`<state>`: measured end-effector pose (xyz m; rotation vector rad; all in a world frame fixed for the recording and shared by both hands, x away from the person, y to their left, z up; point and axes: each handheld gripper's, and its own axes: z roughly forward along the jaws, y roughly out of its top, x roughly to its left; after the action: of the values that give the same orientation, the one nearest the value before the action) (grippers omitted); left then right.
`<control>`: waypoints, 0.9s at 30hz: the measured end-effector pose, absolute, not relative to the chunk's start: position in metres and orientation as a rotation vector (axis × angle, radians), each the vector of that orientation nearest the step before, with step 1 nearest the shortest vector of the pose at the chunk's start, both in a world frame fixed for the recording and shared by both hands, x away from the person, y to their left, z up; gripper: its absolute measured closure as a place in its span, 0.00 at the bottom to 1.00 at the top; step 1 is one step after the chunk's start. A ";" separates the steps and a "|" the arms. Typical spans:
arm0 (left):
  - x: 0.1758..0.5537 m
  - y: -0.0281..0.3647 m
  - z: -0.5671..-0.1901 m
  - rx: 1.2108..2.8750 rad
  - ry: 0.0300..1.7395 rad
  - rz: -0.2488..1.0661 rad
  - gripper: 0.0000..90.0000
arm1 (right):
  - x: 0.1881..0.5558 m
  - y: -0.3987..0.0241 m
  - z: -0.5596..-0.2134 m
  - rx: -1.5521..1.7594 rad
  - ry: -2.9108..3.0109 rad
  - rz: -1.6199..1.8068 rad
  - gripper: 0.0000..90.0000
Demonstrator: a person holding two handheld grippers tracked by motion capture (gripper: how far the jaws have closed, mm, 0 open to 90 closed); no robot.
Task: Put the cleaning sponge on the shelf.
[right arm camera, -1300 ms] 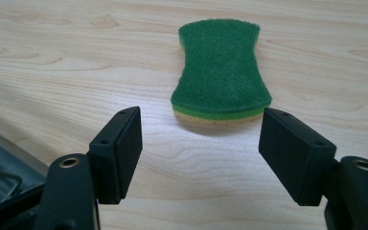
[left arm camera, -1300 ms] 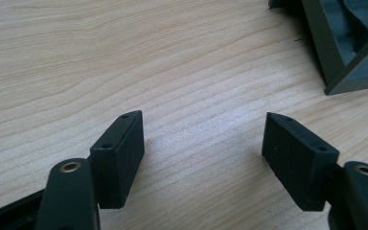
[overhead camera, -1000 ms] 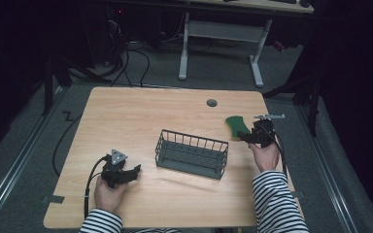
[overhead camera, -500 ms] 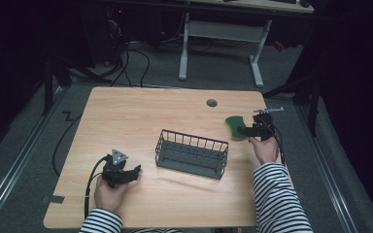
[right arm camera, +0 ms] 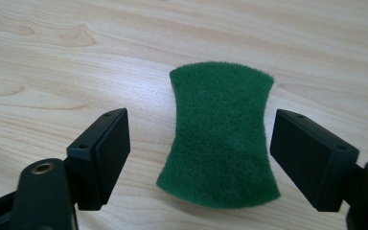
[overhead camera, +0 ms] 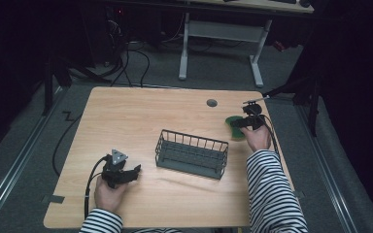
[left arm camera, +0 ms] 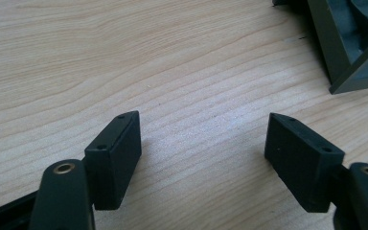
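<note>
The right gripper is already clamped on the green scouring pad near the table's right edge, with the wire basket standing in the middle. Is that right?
Not quite. The right gripper is open, not clamped: in the right gripper view its jaws stand apart on either side of the green scouring pad, touching neither edge, having just been opening. The pad does lie near the table's right edge, and the wire basket stands in the middle.

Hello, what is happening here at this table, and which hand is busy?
A person at a wooden table holds a tool in each hand. The right tool has just been opening its jaws and is at a green sponge that lies flat on the table; the sponge sits between the jaws, but the pads do not press on it. The left tool rests open over bare wood near the front edge. A dark wire basket stands in the middle.
</note>
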<state>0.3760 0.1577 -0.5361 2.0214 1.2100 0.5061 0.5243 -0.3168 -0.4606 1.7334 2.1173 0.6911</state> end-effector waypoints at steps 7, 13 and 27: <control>0.376 0.157 -0.536 2.023 1.210 0.508 0.32 | 0.535 -0.317 -0.479 1.759 2.130 0.630 0.21; 0.376 0.157 -0.536 2.026 1.209 0.509 0.32 | 0.539 -0.317 -0.485 1.771 2.111 0.623 0.21; 0.376 0.157 -0.536 2.028 1.208 0.515 0.32 | 0.546 -0.315 -0.498 1.758 2.160 0.512 0.31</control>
<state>0.3757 0.1567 -0.5362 2.0278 1.2081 0.5149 0.5462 -0.3154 -0.4984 1.7584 2.1605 0.5125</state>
